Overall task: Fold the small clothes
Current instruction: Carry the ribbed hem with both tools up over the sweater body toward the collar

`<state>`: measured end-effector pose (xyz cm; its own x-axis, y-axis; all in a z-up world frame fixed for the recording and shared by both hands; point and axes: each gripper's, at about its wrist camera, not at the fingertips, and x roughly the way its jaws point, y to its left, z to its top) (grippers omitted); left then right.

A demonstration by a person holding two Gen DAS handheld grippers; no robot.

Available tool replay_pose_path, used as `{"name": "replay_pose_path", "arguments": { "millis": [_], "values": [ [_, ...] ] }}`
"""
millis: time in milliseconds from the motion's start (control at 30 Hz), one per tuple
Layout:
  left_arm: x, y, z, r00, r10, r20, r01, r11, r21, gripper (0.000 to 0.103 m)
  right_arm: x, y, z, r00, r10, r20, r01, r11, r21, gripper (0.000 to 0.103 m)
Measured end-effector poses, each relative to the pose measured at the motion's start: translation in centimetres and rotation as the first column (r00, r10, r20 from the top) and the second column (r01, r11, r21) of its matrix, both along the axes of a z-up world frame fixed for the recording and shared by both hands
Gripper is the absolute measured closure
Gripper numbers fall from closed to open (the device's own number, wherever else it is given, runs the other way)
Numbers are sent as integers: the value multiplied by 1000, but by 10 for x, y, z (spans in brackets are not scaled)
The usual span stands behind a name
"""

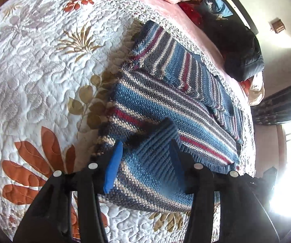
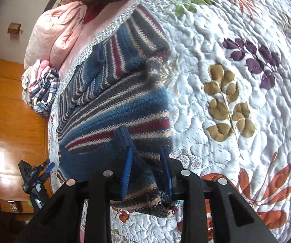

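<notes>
A striped knit sweater [image 1: 165, 93] lies on a white floral quilt [image 1: 34, 70], stretching from the near edge toward the far side of the bed. Its bands run blue, grey, cream and dark red; a sleeve is folded across the body, and the ribbed hem is navy. The left gripper [image 1: 145, 162] has its blue pads spread fairly wide, with a lifted ribbed corner of the sweater between them; whether they press it I cannot tell. The right gripper [image 2: 147, 170] is narrower, pinching a raised fold of the near edge. A plaid bundle [image 2: 42, 93] sits far left.
</notes>
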<state>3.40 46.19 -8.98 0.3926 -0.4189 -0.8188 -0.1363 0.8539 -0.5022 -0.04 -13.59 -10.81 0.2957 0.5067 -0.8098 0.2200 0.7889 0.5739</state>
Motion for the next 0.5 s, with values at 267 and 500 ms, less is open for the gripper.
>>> {"name": "replay_pose_path", "arguments": {
  "millis": [267,500],
  "values": [
    [23,-55,3,961,-274,35,257,934,247,37,20,66,28,937,335,102,-309,928,-208,42],
    [40,-86,-33,906,-420,-41,406,840,360,37,39,100,-5,862,506,44,-475,833,-283,40]
  ]
}}
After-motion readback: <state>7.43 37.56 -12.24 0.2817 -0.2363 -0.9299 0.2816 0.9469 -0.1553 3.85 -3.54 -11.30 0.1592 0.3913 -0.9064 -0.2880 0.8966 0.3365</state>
